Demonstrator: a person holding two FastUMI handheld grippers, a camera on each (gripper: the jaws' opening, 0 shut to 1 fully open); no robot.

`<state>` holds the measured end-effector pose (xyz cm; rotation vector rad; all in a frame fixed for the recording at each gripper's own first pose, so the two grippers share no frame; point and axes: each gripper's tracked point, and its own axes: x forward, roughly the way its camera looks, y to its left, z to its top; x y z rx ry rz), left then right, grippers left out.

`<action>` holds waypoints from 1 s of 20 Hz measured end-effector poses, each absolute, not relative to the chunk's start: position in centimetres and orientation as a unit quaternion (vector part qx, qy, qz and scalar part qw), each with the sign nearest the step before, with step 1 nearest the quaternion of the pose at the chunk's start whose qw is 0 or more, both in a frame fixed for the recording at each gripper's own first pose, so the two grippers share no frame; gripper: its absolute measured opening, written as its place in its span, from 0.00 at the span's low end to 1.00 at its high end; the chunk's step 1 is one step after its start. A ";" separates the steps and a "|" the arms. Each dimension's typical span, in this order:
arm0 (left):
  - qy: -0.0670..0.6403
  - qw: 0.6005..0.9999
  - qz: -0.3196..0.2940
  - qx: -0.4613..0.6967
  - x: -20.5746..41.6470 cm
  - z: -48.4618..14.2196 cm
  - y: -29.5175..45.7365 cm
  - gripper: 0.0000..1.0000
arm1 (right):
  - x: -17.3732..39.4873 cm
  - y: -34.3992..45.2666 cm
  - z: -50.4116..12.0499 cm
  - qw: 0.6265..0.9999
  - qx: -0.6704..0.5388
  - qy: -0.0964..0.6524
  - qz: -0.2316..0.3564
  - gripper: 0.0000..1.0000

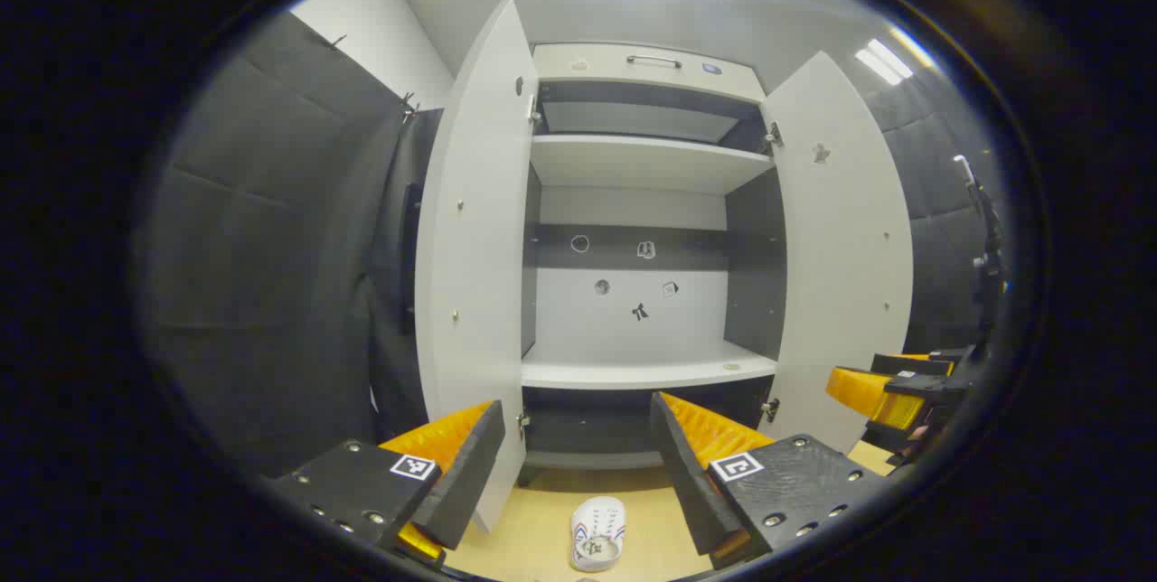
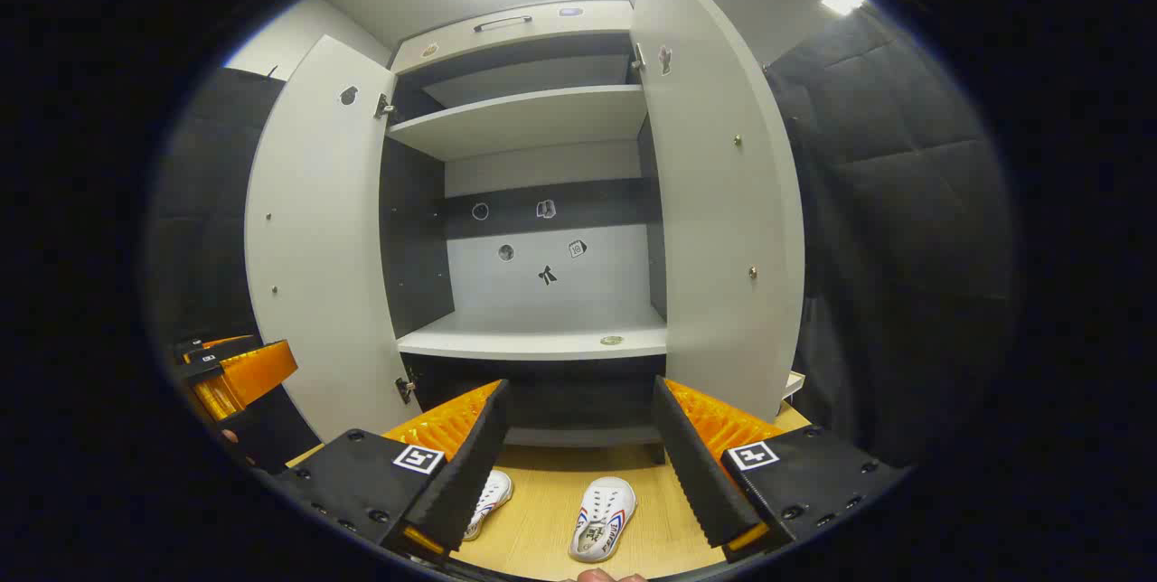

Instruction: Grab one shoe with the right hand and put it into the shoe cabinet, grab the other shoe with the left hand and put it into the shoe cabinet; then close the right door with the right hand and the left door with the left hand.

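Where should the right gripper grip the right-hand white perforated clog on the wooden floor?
Probably across its side walls at mid-length, coming straight down from above. The white perforated clog lies sole-down, lengthwise between the open right gripper fingers, apart from the other shoe.

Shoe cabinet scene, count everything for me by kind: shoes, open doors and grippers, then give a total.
Shoes: 2, one in the open on the floor, the other partly behind the right gripper
Open cabinet doors: 2, left door and right door
Grippers: 2, right gripper and left gripper
Total: 6
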<state>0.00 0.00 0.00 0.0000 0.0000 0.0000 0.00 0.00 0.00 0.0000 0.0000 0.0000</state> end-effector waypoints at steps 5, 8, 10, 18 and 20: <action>-0.012 1.000 -0.015 0.002 0.3 0.5 -0.4 0.96 | 0.3 0.4 -0.1 1.000 -0.005 0.003 -0.002 0.98; -0.010 1.000 -0.019 0.007 0.6 0.2 -0.6 0.96 | 0.6 0.4 -0.5 1.000 -0.006 0.013 -0.006 0.98; -0.008 1.000 -0.022 0.007 0.9 0.1 -0.7 0.89 | 0.8 0.3 -0.5 1.000 -0.006 0.014 -0.011 0.98; 0.015 1.000 -0.012 -0.003 0.6 -0.8 -0.8 0.93 | 2.1 0.0 -1.4 0.999 -0.005 0.030 -0.019 0.98; 0.022 1.000 -0.009 -0.007 0.5 -0.9 -0.8 0.96 | 2.7 0.0 -2.1 0.999 -0.009 0.044 -0.018 0.98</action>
